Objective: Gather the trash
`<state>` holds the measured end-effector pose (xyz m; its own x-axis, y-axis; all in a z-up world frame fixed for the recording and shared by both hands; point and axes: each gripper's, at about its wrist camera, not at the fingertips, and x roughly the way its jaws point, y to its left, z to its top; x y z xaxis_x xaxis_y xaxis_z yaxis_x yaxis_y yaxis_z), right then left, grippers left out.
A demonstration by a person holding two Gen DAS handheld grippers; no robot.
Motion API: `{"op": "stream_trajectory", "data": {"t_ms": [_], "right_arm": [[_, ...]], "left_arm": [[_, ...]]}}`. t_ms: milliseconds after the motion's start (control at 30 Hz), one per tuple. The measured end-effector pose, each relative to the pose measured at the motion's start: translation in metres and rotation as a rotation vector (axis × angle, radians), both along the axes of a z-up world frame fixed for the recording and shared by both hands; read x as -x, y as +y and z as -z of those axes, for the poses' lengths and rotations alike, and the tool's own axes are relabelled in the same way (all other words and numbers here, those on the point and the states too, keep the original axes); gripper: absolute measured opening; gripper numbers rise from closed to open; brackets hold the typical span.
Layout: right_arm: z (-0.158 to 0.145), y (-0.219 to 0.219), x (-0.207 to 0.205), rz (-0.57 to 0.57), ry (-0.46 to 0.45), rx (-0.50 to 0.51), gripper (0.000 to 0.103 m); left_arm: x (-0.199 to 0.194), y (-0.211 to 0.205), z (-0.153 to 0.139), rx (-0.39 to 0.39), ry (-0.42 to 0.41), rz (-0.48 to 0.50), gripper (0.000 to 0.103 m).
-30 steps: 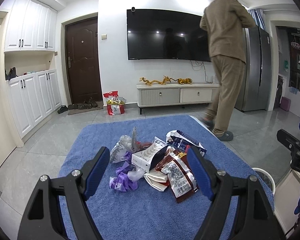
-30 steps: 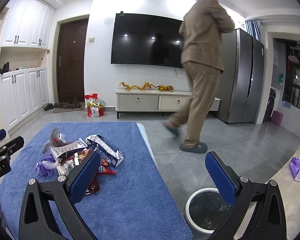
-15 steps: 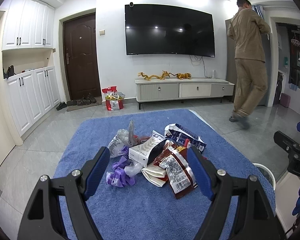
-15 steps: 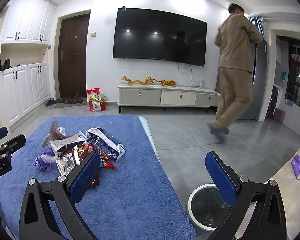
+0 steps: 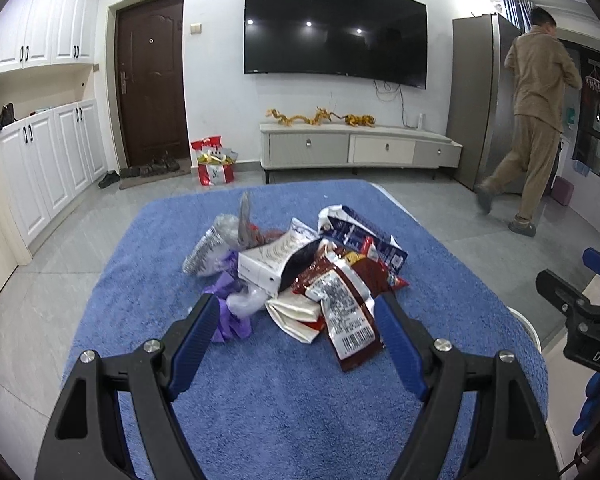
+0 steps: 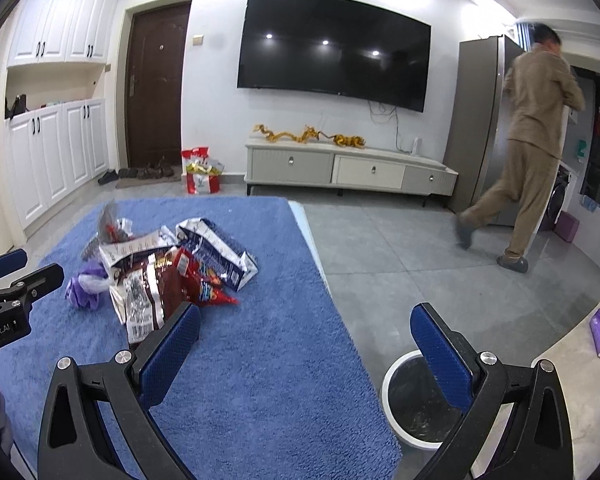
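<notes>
Hovering over the blue counter (image 5: pixel 284 420), both grippers' jaws gape apart and empty near the wrapper pile (image 5: pixel 300 272), bin (image 6: pixel 416 396) alongside.

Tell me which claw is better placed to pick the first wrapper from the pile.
Probably the left claw: it is open and the trash pile lies straight ahead between its fingers. The right claw, also open, faces the bin; the pile sits off to its left.
</notes>
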<state>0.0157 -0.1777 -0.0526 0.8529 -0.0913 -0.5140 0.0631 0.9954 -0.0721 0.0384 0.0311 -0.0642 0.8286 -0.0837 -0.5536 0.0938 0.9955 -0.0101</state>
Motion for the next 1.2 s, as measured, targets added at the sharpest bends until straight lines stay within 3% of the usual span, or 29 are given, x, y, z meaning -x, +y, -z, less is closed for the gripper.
{"op": "stream_trajectory", "data": {"t_ms": [1200], "right_arm": [[0.017, -0.002, -0.002, -0.013, 0.035, -0.009, 0.103]], "left_arm": [[-0.002, -0.011, 0.012, -0.027, 0.032, 0.013, 0.079]]}}
